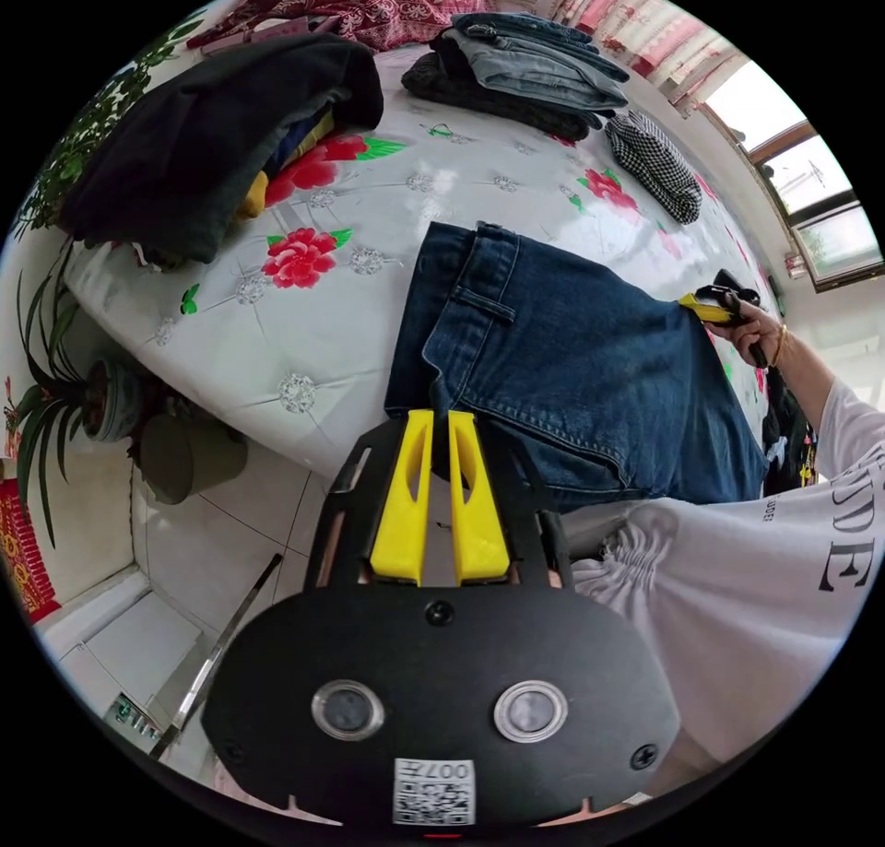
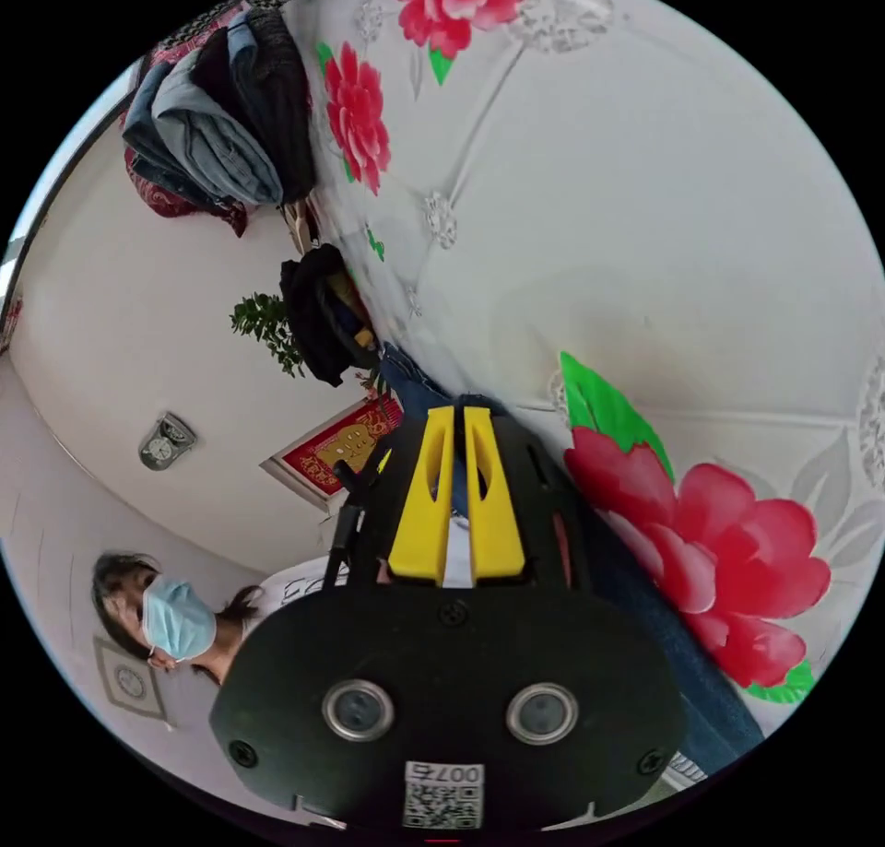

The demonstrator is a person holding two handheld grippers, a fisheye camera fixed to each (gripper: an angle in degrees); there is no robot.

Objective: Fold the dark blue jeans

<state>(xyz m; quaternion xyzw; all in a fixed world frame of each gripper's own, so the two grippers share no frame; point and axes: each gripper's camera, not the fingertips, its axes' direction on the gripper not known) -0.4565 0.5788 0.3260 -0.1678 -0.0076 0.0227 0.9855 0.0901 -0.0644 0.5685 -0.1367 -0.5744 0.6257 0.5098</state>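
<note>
Floral white bedspread (image 1: 369,239) covers the bed that serves as my work surface, above a tiled floor (image 1: 240,534). My left gripper (image 1: 441,416) has its yellow jaws drawn together, clamped on the hem edge of the dark blue jeans (image 1: 572,368), which hang spread out above the bed's near edge. In the left gripper view, at 3 o'clock, my right gripper (image 1: 705,311) holds the opposite edge of the same jeans, my hand (image 1: 751,331) around it. In the right gripper view, my right gripper (image 2: 458,414) has its jaws closed on denim (image 2: 415,386) running between them. Outward at 12 o'clock in the left gripper view sits a stack of folded jeans (image 1: 525,64); at 10 o'clock, a dark heap of clothes (image 1: 221,137); at 2 o'clock, a checked garment (image 1: 654,165). Potted plants (image 1: 83,395) stand at 9 o'clock beside the bed.
</note>
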